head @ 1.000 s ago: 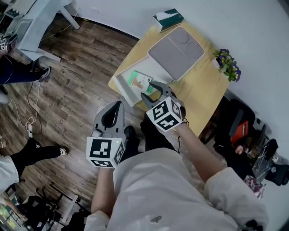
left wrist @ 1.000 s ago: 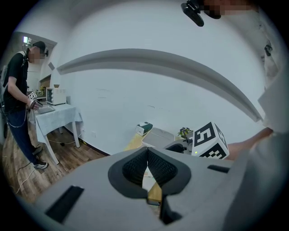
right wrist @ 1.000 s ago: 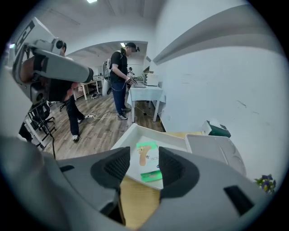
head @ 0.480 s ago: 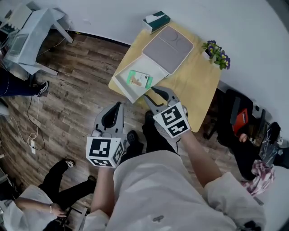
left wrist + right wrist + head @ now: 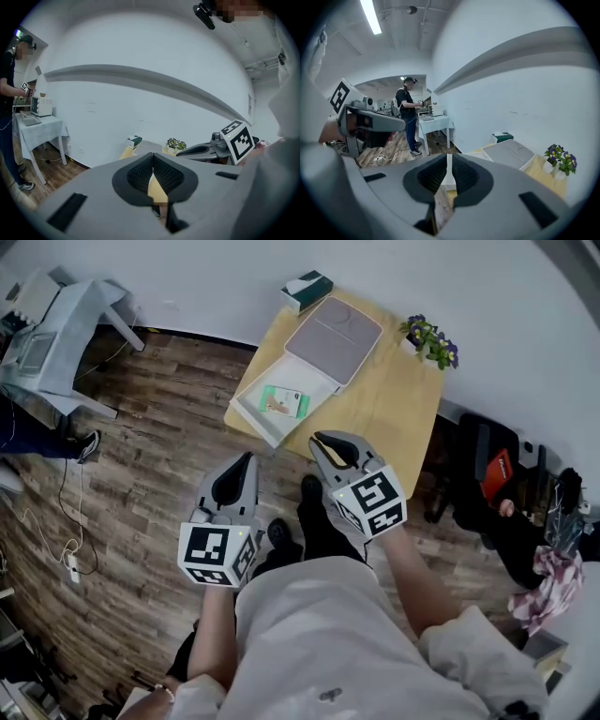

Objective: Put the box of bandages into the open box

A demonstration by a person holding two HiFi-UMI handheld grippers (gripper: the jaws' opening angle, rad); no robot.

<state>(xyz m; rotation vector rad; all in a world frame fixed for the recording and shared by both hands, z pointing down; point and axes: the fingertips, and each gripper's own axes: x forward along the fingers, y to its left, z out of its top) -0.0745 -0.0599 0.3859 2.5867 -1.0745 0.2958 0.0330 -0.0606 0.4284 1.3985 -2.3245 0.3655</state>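
Observation:
The green box of bandages [image 5: 283, 401] lies inside the open white box [image 5: 251, 414] at the near left corner of the wooden table [image 5: 394, 409]. The box's grey lid [image 5: 333, 338] lies flat beside it. My right gripper [image 5: 316, 440] hangs off the table's near edge, clear of the box. Its jaws have just been closing and now stand shut with nothing between them [image 5: 449, 157]. My left gripper [image 5: 247, 457] hovers over the floor to the left of the right one, shut and empty [image 5: 153, 154].
A green tissue box [image 5: 307, 289] and a potted plant [image 5: 429, 338] stand at the table's far side. A white side table [image 5: 56, 324] is at the far left, with a person [image 5: 408, 112] beside it. Dark bags and a chair [image 5: 487, 474] crowd the right.
The right gripper has drawn back from over the open box toward me and its jaws have closed. The bandage box stays in the open box. The left gripper shifted slightly.

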